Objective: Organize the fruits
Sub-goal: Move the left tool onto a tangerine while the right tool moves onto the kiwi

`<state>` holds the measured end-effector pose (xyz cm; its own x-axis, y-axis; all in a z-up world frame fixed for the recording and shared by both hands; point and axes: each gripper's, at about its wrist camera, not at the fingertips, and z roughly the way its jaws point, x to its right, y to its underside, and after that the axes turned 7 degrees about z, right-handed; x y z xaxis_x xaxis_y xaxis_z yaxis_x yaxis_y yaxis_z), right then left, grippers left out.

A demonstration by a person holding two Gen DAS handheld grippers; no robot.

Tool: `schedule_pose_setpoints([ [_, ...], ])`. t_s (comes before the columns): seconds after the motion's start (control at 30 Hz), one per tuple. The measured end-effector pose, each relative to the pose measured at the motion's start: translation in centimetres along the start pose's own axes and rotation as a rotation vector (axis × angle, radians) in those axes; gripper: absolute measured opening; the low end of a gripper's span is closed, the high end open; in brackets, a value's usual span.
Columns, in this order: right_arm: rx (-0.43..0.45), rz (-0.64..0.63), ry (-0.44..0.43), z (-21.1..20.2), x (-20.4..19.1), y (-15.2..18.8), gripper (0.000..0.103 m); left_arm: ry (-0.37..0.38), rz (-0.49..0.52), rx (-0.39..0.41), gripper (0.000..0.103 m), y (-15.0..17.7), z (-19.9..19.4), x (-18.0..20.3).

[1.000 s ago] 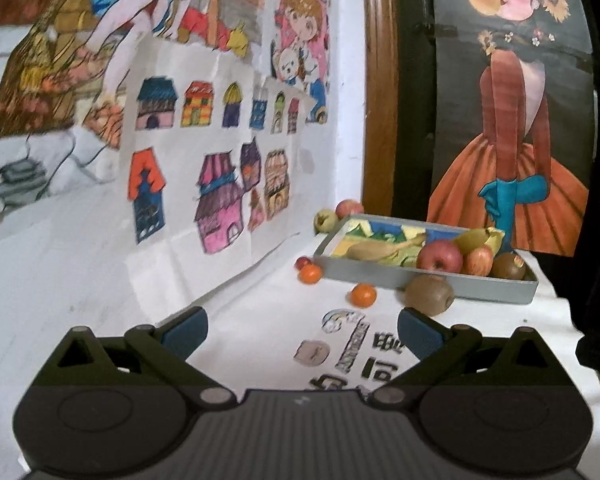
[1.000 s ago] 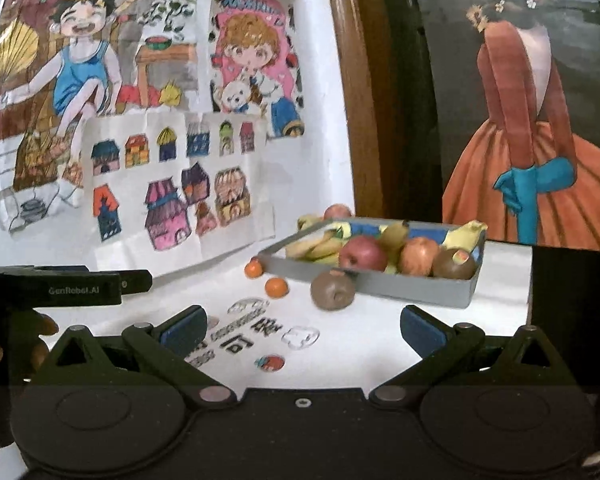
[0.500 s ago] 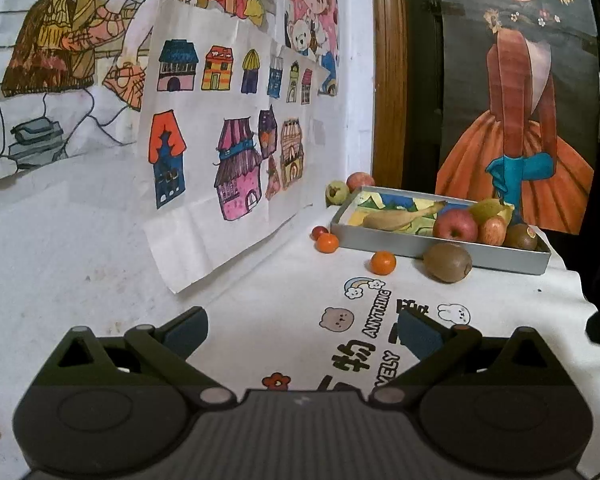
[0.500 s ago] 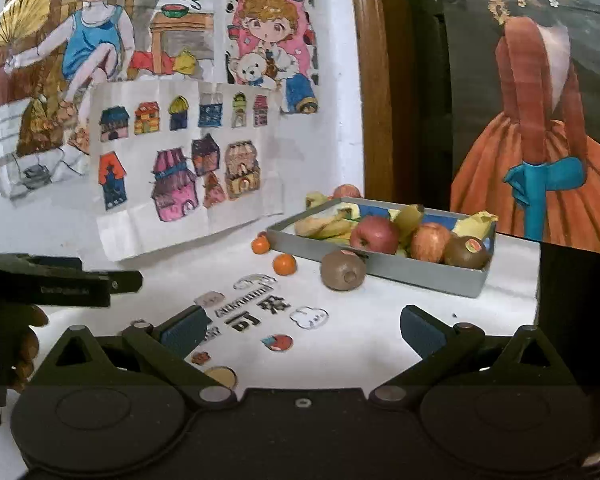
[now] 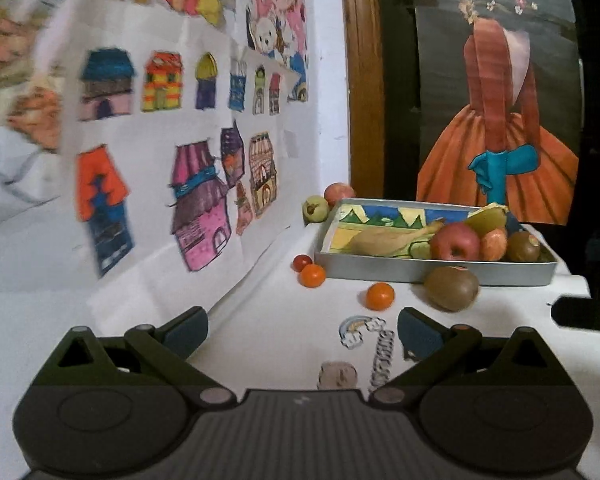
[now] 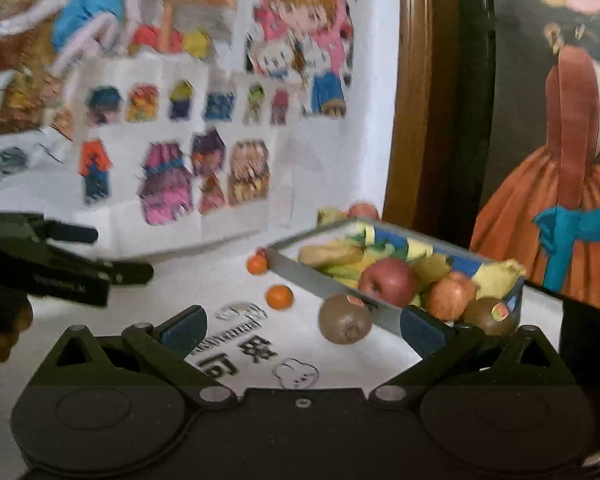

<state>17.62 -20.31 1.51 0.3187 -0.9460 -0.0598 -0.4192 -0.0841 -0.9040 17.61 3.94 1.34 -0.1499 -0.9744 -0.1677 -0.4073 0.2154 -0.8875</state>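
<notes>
Both views have closed in on the tray (image 5: 436,270) since a second ago. I keep my right gripper (image 6: 302,330) spread, empty, centring on the kiwi (image 6: 345,319) mid-frame, squeezing gently; left gripper (image 5: 302,330) released too.

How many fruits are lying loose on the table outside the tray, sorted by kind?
Kiwi: 1
Small orange fruits: 2
Small dark red fruit: 1
Green fruit behind the tray: 1
Reddish fruit behind the tray: 1
Total: 6 outside the tray.
</notes>
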Motion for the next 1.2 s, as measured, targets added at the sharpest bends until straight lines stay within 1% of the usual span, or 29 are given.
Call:
schedule_pose_setpoints([
  [0.17, -0.043, -0.004, -0.004, 4.1, 2.2, -0.4, 0.102, 0.043, 0.030, -0.005, 0.103, -0.8, 4.5, -0.1],
  [0.33, -0.085, -0.009, -0.006, 7.9, 3.9, -0.5, 0.102, 0.079, 0.044, -0.048, 0.103, -1.3, 8.7, 0.2],
  [0.43, -0.114, -0.011, -0.007, 9.7, 4.3, -0.3, 0.102, 0.100, 0.028, -0.073, 0.103, -1.4, 10.8, 0.5],
  [0.53, -0.131, -0.015, -0.018, 11.2, 4.4, -0.1, 0.100, 0.137, -0.009, -0.098, 0.103, -1.4, 12.9, 0.6],
  [0.63, -0.144, -0.012, -0.022, 12.3, 4.6, 0.0, 0.097, 0.169, -0.021, -0.119, 0.103, -1.4, 14.5, 1.1],
  [0.77, -0.154, -0.013, -0.035, 13.4, 4.8, 0.1, 0.094, 0.213, -0.031, -0.123, 0.103, -1.5, 15.9, 1.8],
  [1.03, -0.178, -0.019, -0.065, 14.7, 5.0, 0.6, 0.087, 0.253, -0.054, -0.133, 0.102, -1.5, 16.9, 2.2],
  [1.13, -0.186, -0.020, -0.071, 15.0, 4.9, 0.6, 0.085, 0.259, -0.048, -0.140, 0.097, -1.5, 17.2, 2.5],
  [1.2, -0.186, -0.021, -0.075, 15.2, 4.9, 0.5, 0.081, 0.262, -0.043, -0.147, 0.093, -1.5, 17.3, 2.6],
])
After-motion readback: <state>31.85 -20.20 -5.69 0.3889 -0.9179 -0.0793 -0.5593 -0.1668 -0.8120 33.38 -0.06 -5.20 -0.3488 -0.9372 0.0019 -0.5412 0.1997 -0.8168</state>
